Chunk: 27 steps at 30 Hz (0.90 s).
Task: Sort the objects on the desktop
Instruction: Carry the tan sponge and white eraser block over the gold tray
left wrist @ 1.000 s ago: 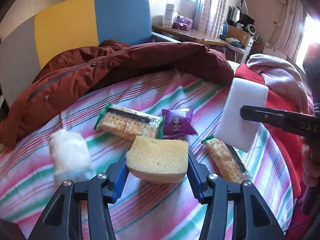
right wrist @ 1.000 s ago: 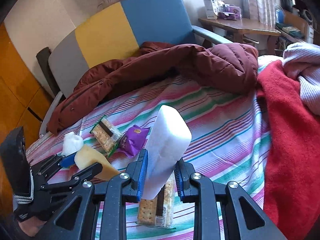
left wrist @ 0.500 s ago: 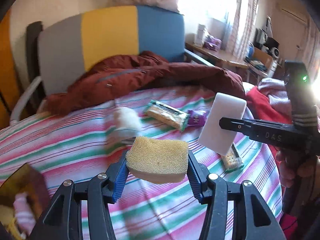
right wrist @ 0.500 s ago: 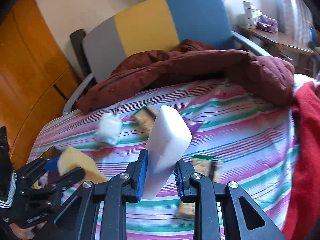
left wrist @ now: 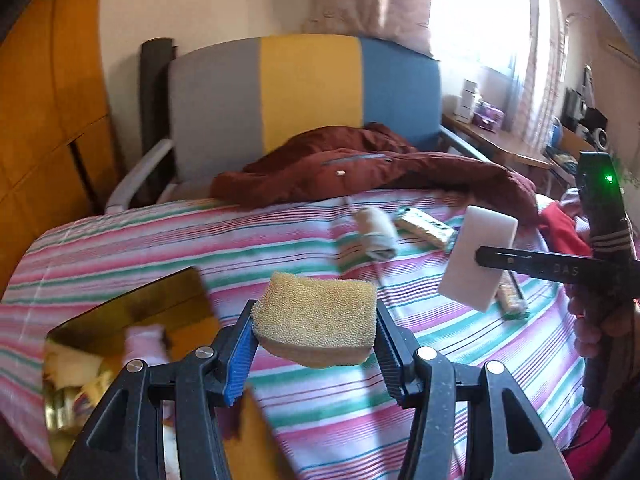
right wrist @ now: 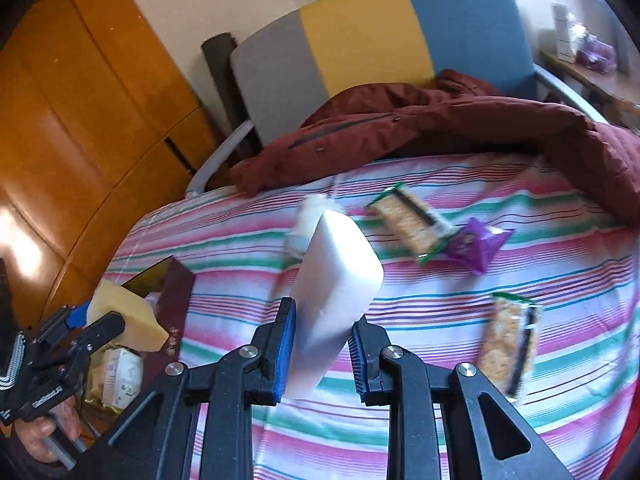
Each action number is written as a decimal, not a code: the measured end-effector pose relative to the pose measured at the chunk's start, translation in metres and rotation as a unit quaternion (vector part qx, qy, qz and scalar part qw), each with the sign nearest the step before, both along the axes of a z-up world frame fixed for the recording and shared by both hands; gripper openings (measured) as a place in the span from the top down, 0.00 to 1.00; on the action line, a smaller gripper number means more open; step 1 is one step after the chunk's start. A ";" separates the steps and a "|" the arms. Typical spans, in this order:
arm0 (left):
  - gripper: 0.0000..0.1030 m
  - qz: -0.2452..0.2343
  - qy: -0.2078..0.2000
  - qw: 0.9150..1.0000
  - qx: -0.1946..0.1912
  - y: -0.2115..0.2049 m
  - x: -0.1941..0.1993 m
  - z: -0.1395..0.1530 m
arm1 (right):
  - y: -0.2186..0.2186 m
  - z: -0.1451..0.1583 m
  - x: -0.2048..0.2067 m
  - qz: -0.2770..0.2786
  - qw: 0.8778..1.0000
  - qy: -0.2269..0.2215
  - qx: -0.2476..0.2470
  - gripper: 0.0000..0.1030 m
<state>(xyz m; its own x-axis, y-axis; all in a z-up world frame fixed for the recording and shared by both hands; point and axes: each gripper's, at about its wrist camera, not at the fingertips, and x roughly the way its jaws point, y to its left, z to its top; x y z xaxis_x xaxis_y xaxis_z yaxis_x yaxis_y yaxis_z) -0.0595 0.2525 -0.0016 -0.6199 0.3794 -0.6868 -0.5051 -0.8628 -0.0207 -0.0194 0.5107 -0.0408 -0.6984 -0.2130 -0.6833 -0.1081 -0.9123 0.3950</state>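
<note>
My left gripper point(left wrist: 314, 346) is shut on a yellow sponge point(left wrist: 316, 318) and holds it in the air beside a dark box with a gold lining point(left wrist: 132, 320) at the lower left. My right gripper point(right wrist: 322, 352) is shut on a white foam block point(right wrist: 334, 280), held upright above the striped cloth; the block also shows in the left wrist view point(left wrist: 476, 258). The sponge shows over the box in the right wrist view point(right wrist: 128, 322). On the cloth lie a white fluffy roll point(left wrist: 374, 232), two cracker packs point(right wrist: 410, 222) point(right wrist: 510, 344) and a purple snack bag point(right wrist: 476, 246).
The box point(right wrist: 168, 284) holds several small items. A dark red jacket point(left wrist: 380, 172) lies along the far edge of the striped cloth point(left wrist: 200, 236). A grey, yellow and blue chair point(left wrist: 304, 92) stands behind. A red fabric point(left wrist: 564, 228) lies at the right.
Both grippers have swung left with their loads. The box has come into view, and the sponge now hangs next to it. The snacks and roll now lie farther right.
</note>
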 end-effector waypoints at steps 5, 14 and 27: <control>0.47 0.030 0.004 1.000 -0.002 -0.034 0.003 -0.001 | -0.037 0.006 -0.003 0.030 1.000 0.005 -0.008 0.75; 0.47 0.075 0.018 0.997 0.005 -0.090 0.011 0.000 | -0.103 0.015 -0.017 0.072 0.997 0.009 -0.035 0.75; 0.47 0.126 0.003 0.992 0.027 -0.155 0.012 -0.012 | -0.200 0.017 -0.032 0.130 0.990 0.007 -0.062 0.75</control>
